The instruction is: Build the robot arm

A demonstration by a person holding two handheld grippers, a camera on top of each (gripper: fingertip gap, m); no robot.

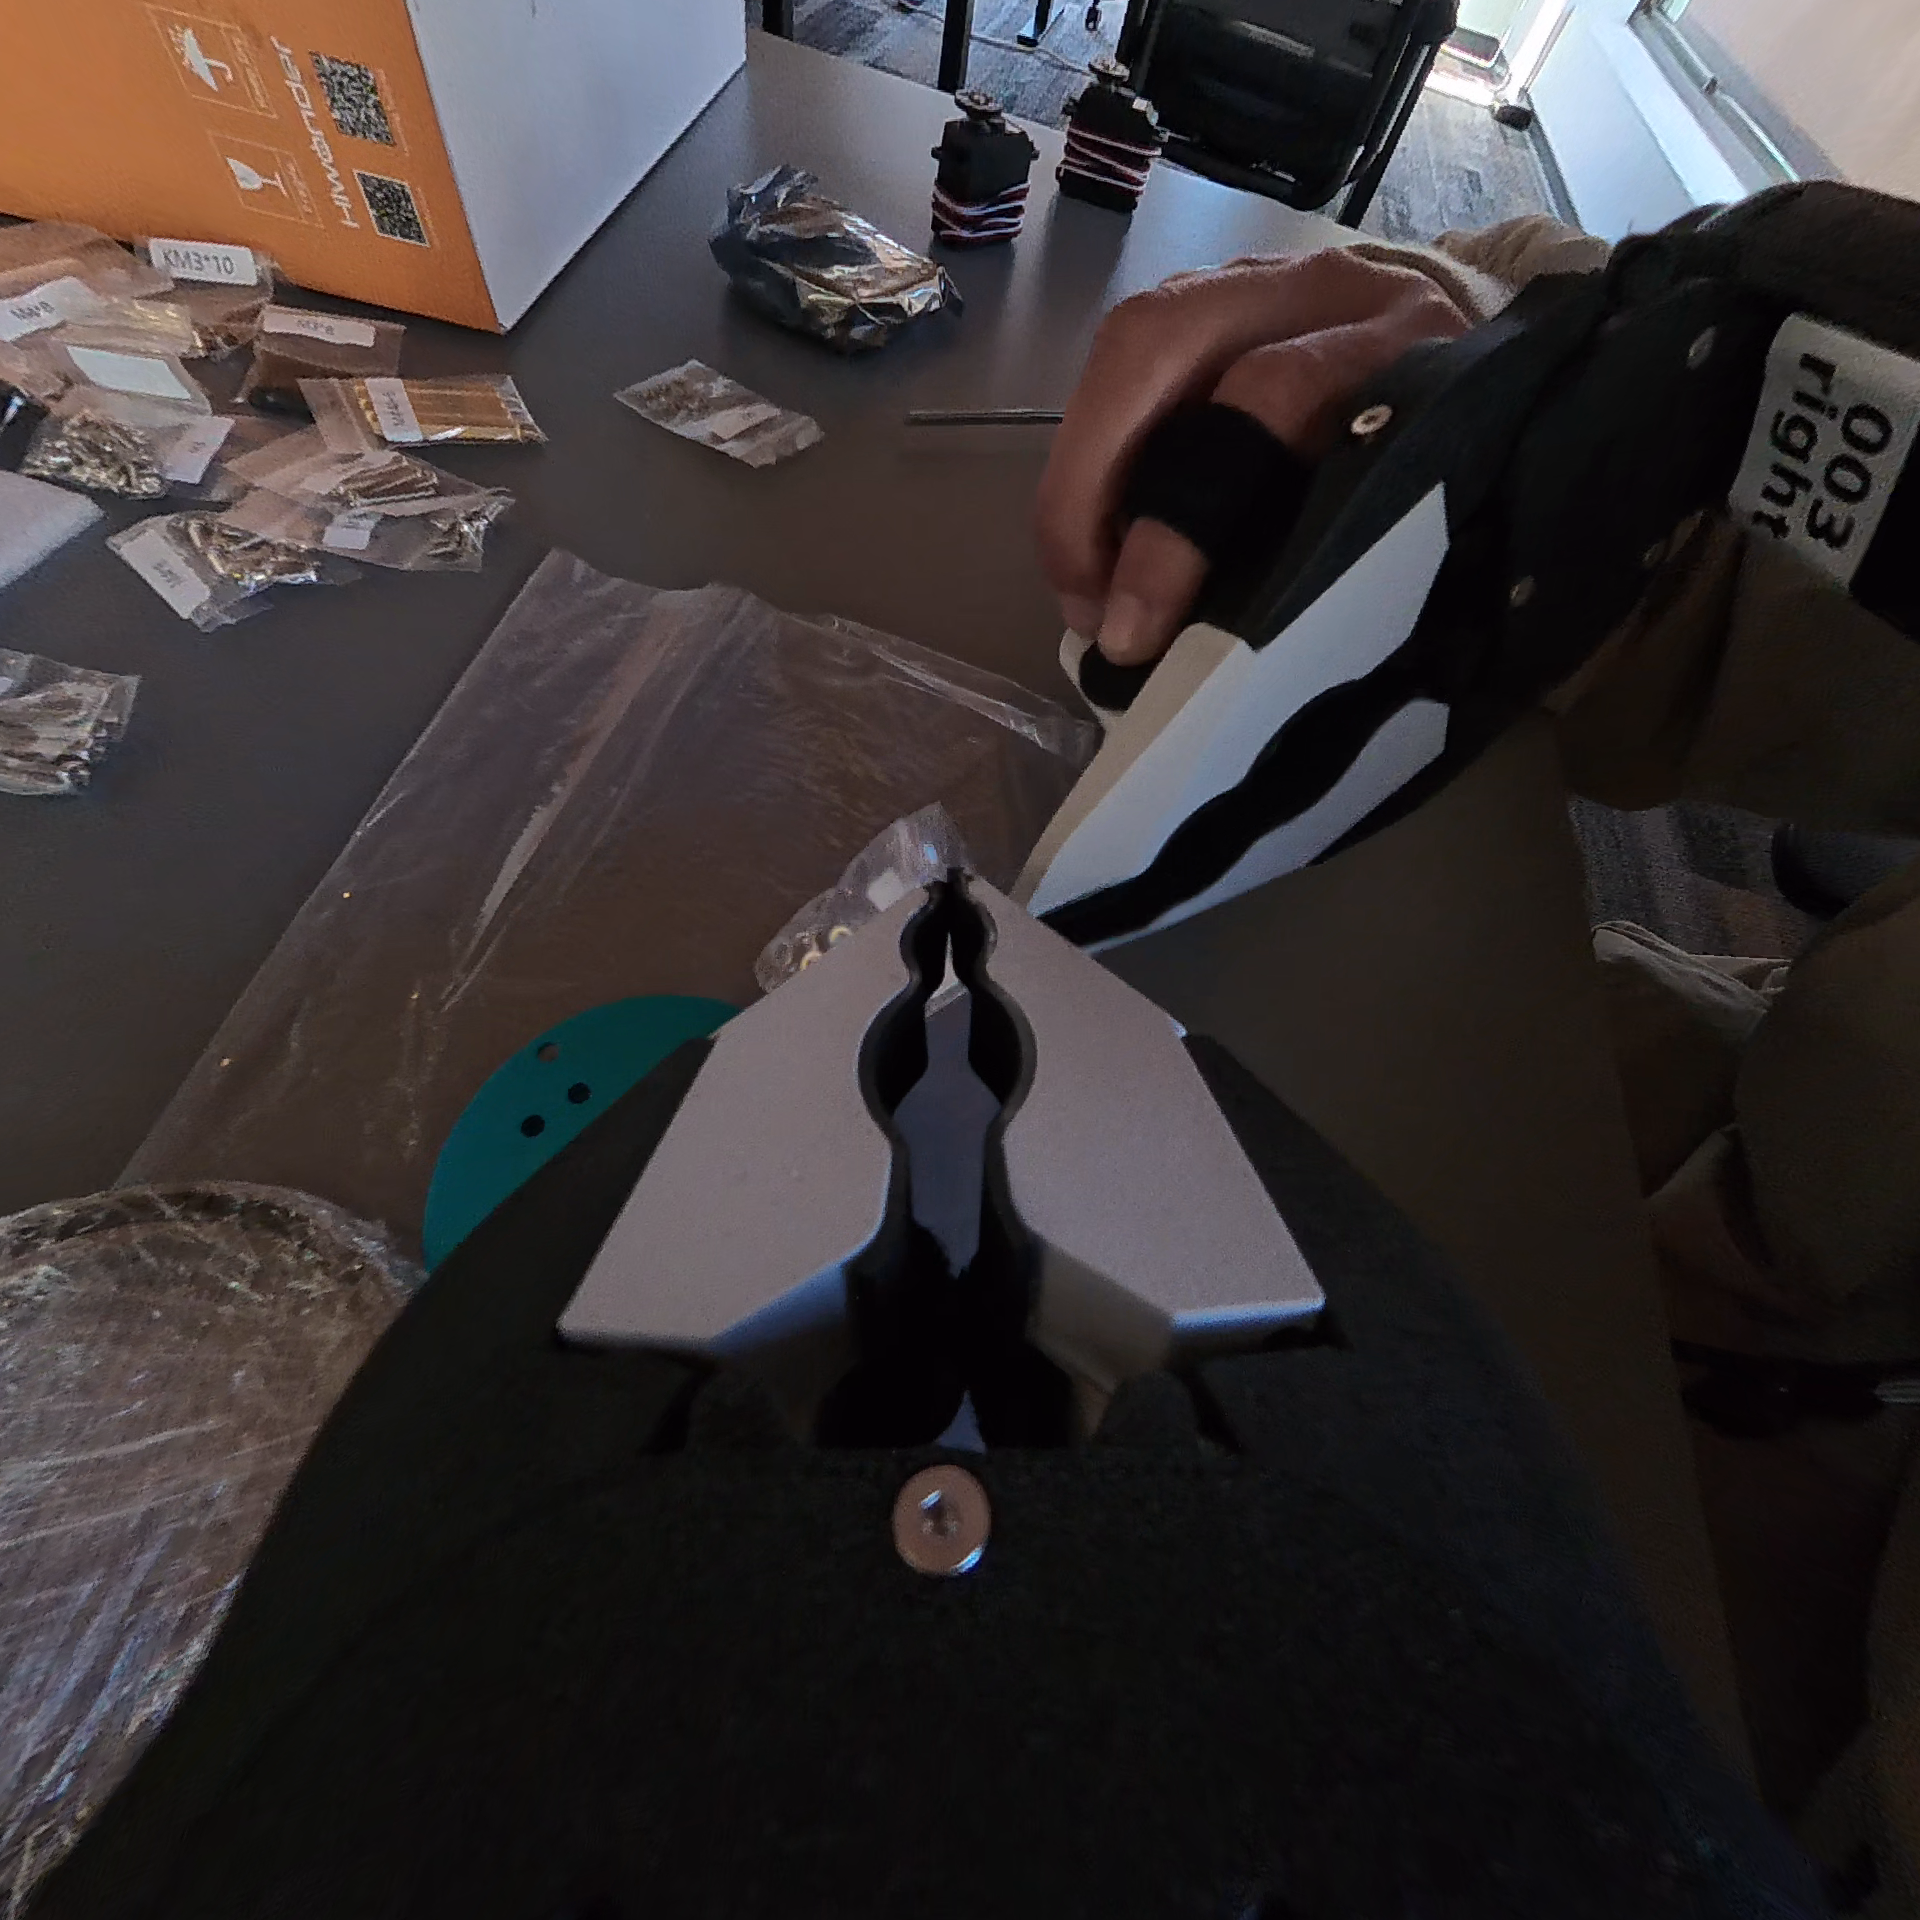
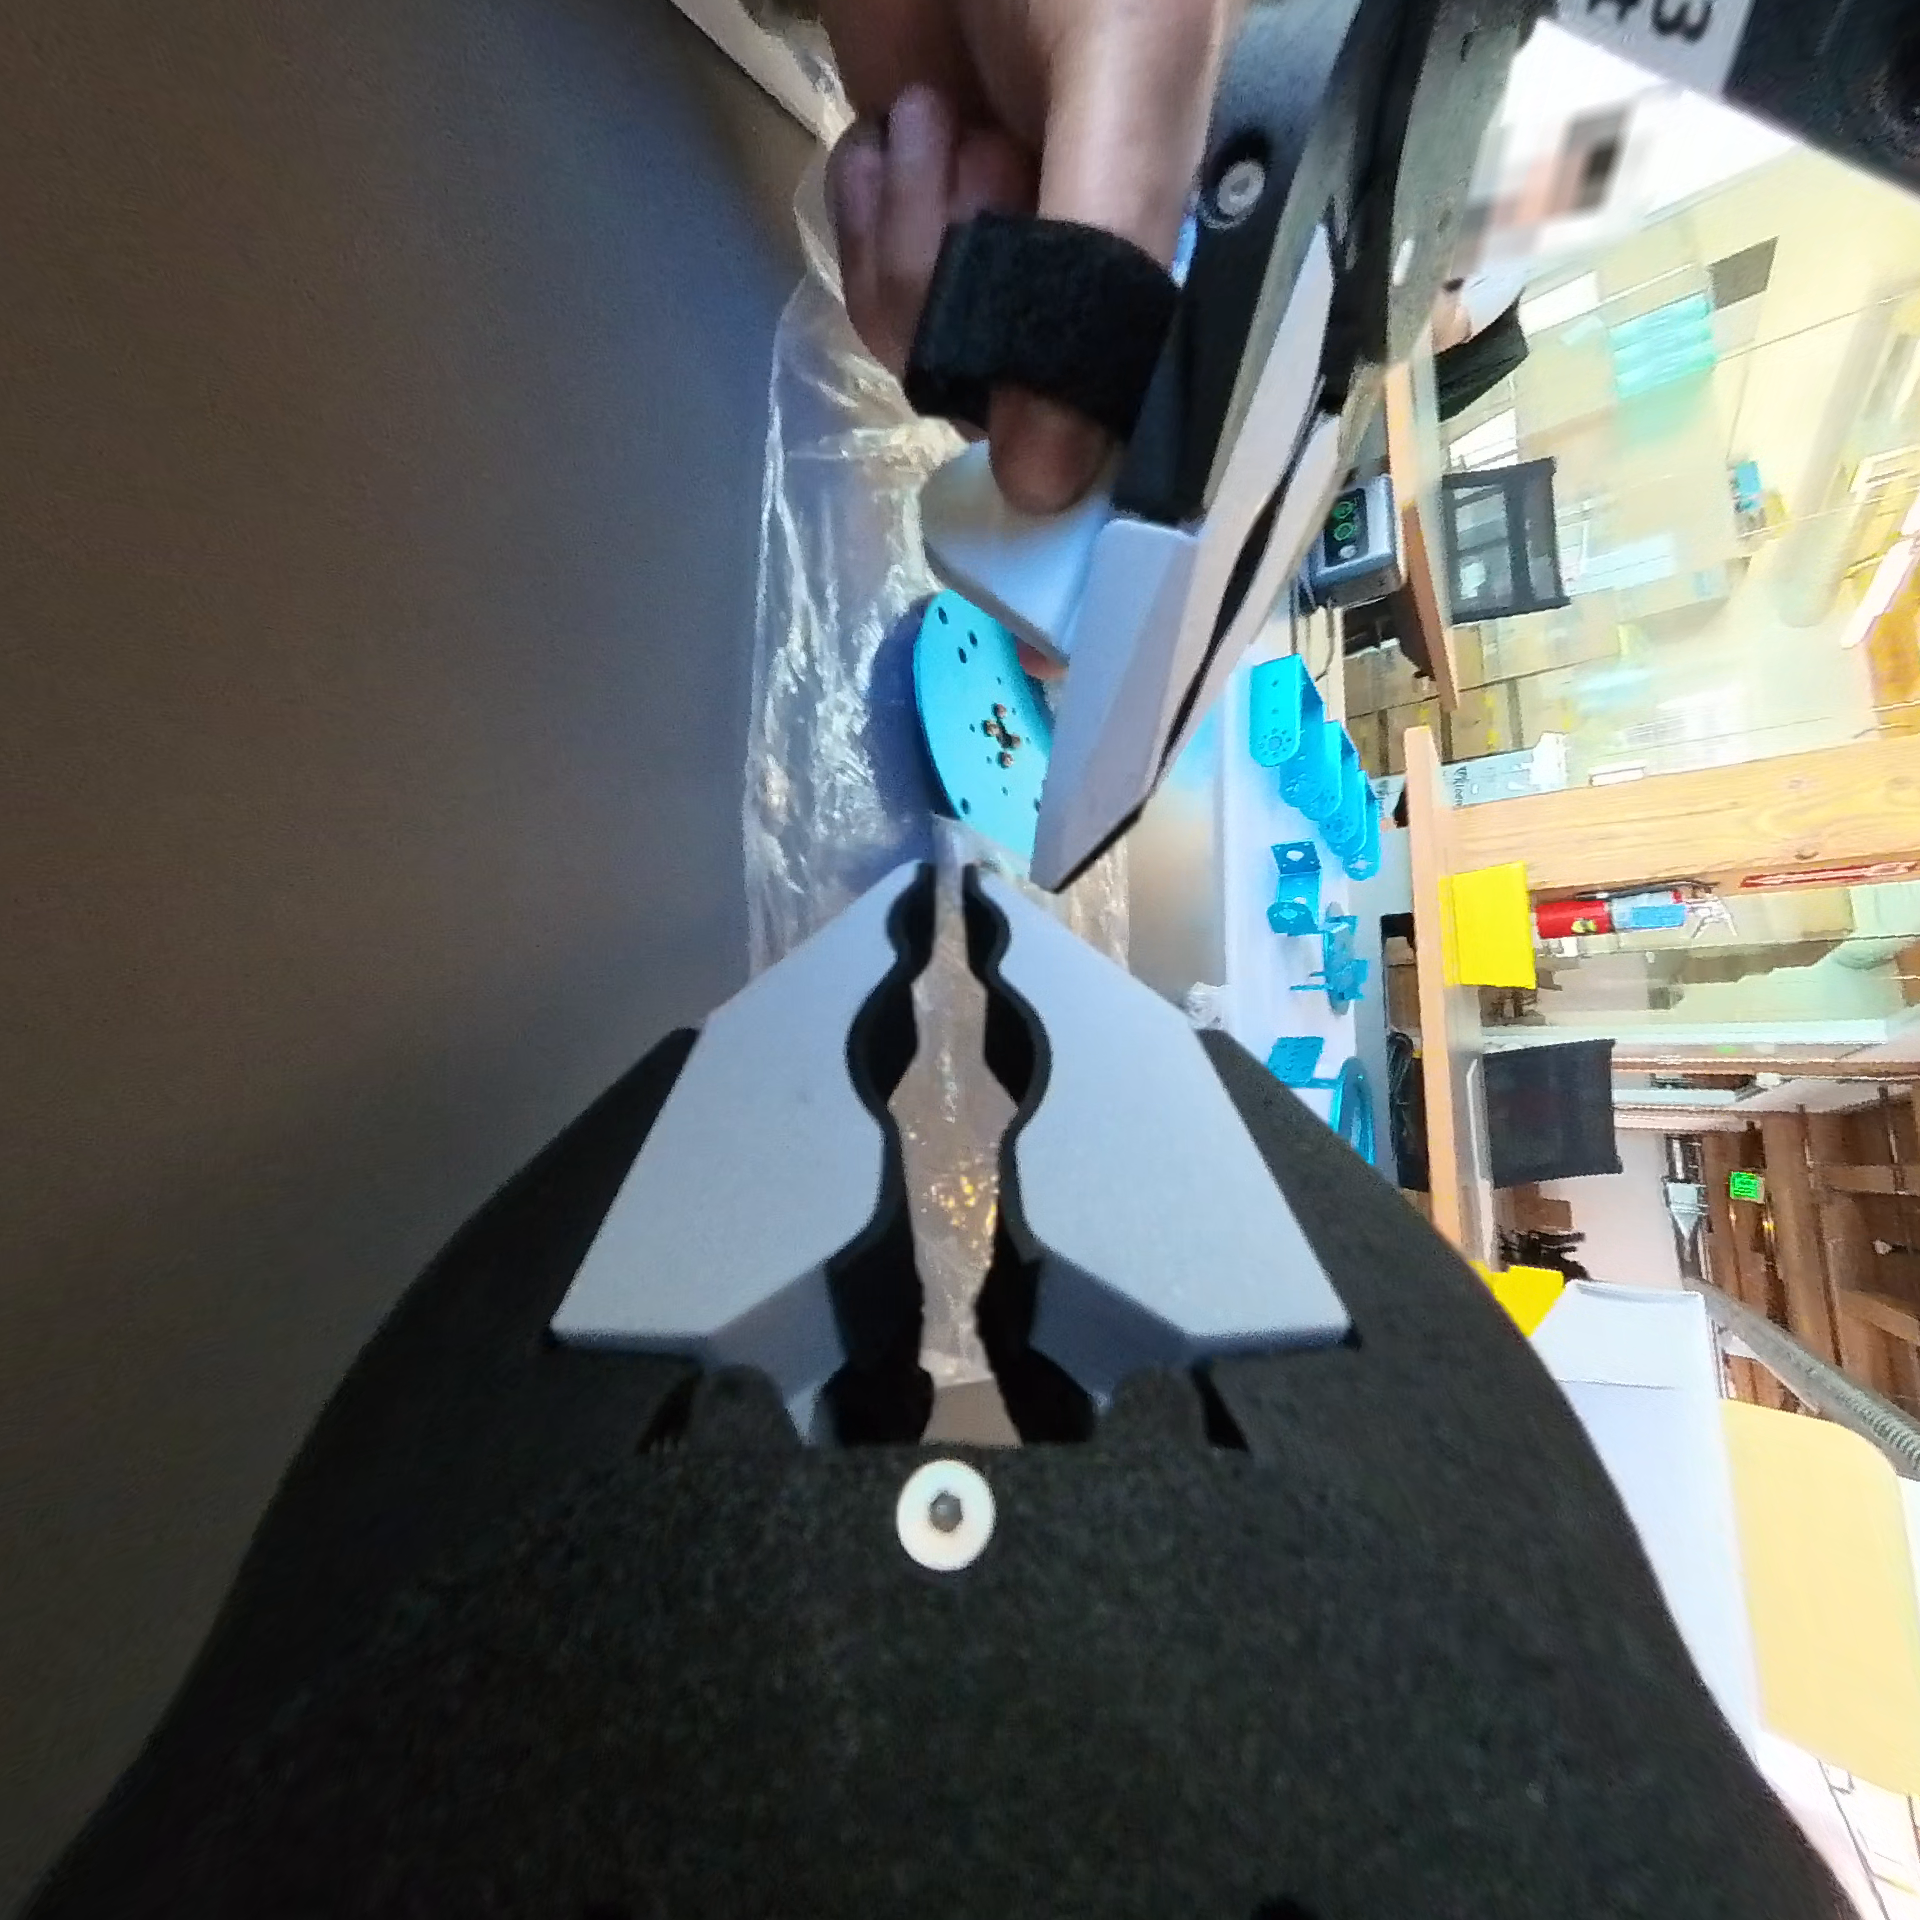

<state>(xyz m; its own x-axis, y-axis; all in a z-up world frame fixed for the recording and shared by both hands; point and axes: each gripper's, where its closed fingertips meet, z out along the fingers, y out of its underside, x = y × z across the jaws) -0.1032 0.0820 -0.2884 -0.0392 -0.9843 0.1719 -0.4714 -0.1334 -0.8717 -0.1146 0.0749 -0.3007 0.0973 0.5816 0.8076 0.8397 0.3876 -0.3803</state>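
A small clear bag (image 1: 831,935) of tiny gold parts hangs between both grippers above a large clear plastic sheet (image 1: 623,810). My left gripper (image 1: 951,888) is shut, its tips pinching the bag's edge. My right gripper (image 1: 1049,909) comes in from the right, with a hand on it, and meets the left tips. In the right wrist view my right gripper (image 2: 951,873) is shut on the bag (image 2: 956,1143), which shows in the gap between its fingers. The left gripper (image 2: 1060,868) comes down from above to the bag's top corner. A teal disc (image 1: 540,1091) with holes lies just beyond (image 2: 977,727).
On the dark table (image 1: 727,488) are several labelled screw bags (image 1: 260,468), an orange and white box (image 1: 312,135), a crinkled foil bag (image 1: 831,260), two black servos (image 1: 982,166), a thin rod (image 1: 987,416) and a wrapped round object (image 1: 156,1403). Blue brackets (image 2: 1320,769) lie on a white surface. Only a small space, under 4 cm, lies between the two pairs of fingers. The left tips stand about 9 centimetres off the teal disc (image 1: 540,1091).
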